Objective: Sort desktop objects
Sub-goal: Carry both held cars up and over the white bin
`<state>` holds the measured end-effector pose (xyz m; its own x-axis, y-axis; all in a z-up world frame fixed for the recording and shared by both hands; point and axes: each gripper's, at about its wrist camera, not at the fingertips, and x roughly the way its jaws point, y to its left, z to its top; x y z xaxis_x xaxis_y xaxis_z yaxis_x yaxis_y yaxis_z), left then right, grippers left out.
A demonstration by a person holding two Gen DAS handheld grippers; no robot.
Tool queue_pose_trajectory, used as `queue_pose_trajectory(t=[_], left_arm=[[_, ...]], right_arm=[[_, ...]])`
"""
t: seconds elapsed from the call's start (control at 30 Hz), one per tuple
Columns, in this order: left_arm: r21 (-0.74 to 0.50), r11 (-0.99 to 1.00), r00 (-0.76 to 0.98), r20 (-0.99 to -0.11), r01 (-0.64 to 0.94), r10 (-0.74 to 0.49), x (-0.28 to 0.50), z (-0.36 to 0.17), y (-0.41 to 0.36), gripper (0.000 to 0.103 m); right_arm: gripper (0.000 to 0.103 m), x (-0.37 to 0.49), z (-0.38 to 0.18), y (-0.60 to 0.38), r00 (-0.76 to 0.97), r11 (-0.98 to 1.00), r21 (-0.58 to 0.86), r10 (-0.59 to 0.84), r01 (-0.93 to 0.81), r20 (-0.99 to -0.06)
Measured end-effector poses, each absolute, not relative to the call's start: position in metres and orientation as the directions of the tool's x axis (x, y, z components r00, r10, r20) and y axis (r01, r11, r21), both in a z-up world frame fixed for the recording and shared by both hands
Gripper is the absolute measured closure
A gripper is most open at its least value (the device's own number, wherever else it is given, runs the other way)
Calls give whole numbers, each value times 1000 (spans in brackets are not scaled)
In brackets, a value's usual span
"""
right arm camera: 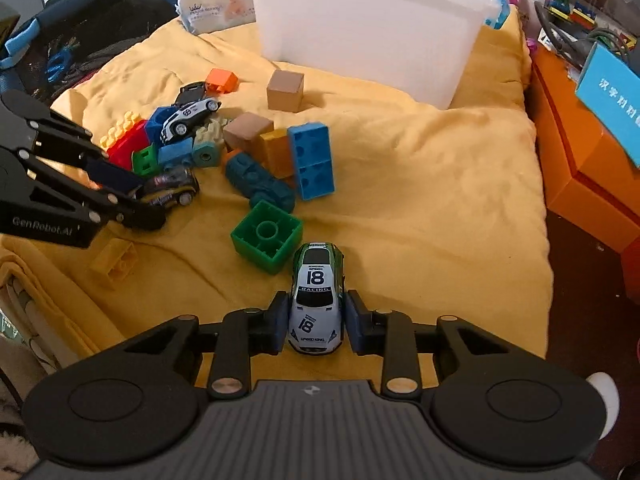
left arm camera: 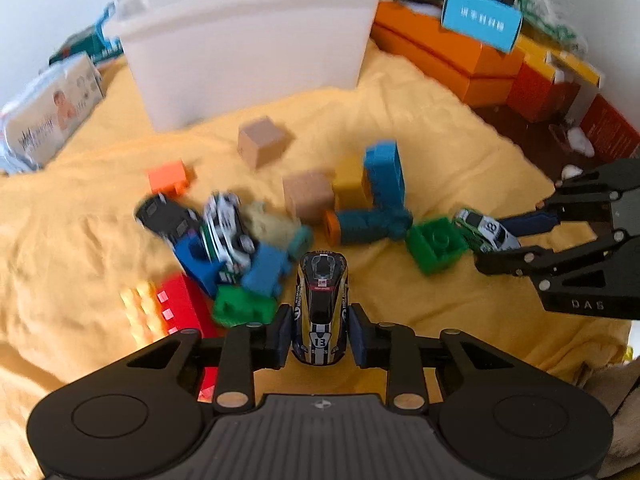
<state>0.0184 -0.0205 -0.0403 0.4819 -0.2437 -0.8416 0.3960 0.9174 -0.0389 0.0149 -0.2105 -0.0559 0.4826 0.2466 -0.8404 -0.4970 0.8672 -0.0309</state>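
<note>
Cloth: yellow cloth (right arm camera: 420,184) covers the table, with a white bin (right arm camera: 368,28) at its far edge.
Left tongs (left arm camera: 320,330): closed on the black car (left arm camera: 321,304) with number 13, near the cloth's front edge.
Right tongs (right arm camera: 316,322): closed on the white car (right arm camera: 316,300) with number 18.
Pile: blocks and cars (right arm camera: 208,140) sit mid-cloth.
</note>
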Motion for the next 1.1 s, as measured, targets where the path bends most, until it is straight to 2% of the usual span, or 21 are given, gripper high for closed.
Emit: queue_pose_trajectory(t=[0.23,0.77,1.1], left_arm=[[18,914,573,-784,406,-239,39,-4,-21,70],[90,918,740,-624,385,-250,117,87,-23,70],[89,915,763,-587,392,-270,179,101,-30,70]], right_arm=[[70,26,-23,-220,555,891,-24,261,-453,-790],[70,86,61,-206,752,895,-82,315,-438,-579],[70,147,90,-197,822,917,-86,304,-390,-482]])
